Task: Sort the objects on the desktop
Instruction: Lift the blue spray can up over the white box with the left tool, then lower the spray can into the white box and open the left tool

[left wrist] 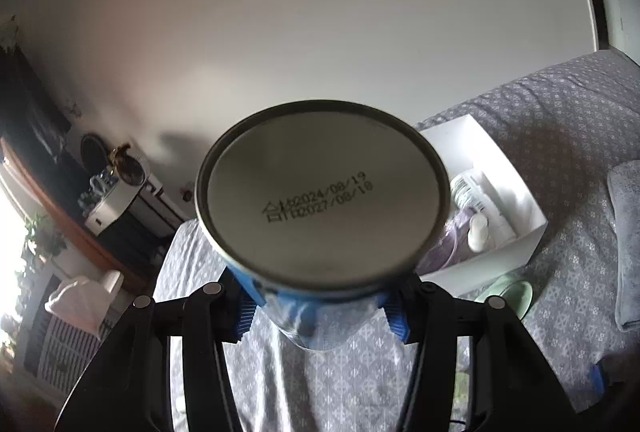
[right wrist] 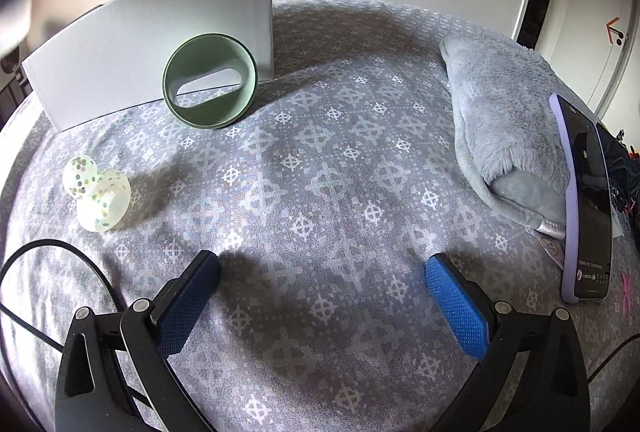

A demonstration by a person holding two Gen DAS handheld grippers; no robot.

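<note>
Desktop things, part sorted, on our grey patterned cloth

We see a blue can (left wrist: pixel 324 199) tipped with its metal base toward the camera, date print showing, raised above the cloth. The white box (left wrist: pixel 516 187) holds bottles (left wrist: pixel 466 189). A green ring-shaped holder (right wrist: pixel 210 85) leans against the box's outer wall. A confetti-dotted white tape dispenser (right wrist: pixel 98 193) lies apart, and a grey plush pouch (right wrist: pixel 508 123) lies beside a phone (right wrist: pixel 586 199).

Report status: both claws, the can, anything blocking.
Left claw shut on can, held above the bedspread. Right claw open, empty. White bin ahead-right, nothing in the way.
</note>
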